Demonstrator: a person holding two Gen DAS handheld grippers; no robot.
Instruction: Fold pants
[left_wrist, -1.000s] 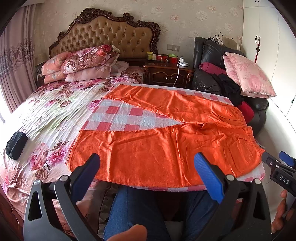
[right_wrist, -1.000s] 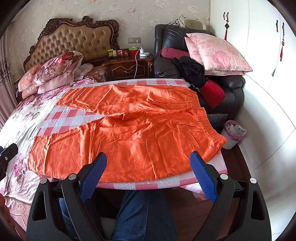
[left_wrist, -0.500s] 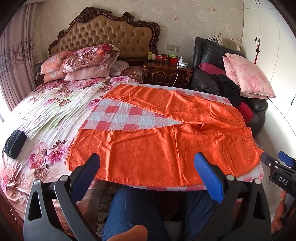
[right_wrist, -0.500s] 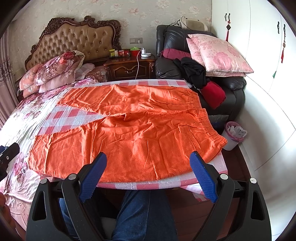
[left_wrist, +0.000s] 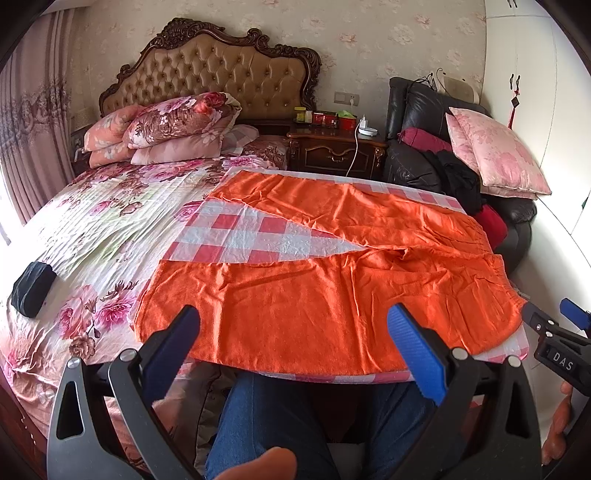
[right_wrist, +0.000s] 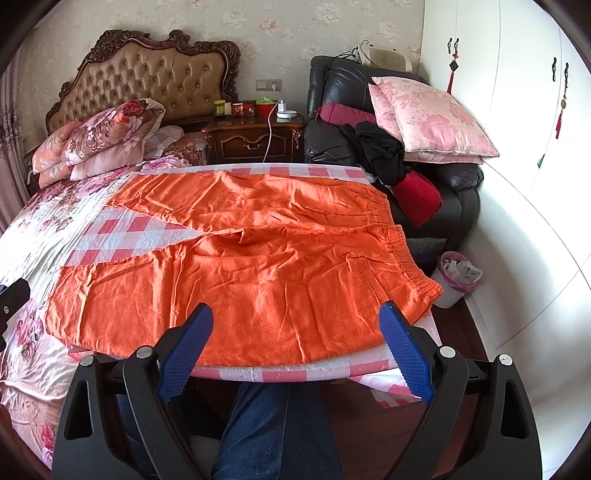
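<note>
So the orange pants (left_wrist: 332, 295) (right_wrist: 258, 266) are spread flat on a red-and-white checked cloth (left_wrist: 243, 236) (right_wrist: 122, 236) that covers a counter at the foot of the bed. The two legs run off to the left in a V with the checked cloth showing between them, and the gathered elastic waistband (right_wrist: 402, 254) sits at the right end. The near leg's edge lies right along the front edge of the cloth.

Both sets of tongs are held low in front of that edge, not touching the fabric. The left tongs (left_wrist: 295, 354) are spread wide with nothing between them, same for the right tongs (right_wrist: 295, 350). In the left view the right tool pokes in at the far right, just off the waistband corner.

Blue jeans (right_wrist: 273, 432) of the person are visible under the counter. Behind is a flowery bed (left_wrist: 103, 229) with stacked pillows (left_wrist: 166, 129), a dark nightstand (right_wrist: 255, 140), a black leather armchair (right_wrist: 458, 192) with pink cushions, and a little bin (right_wrist: 454, 280) on the floor.
</note>
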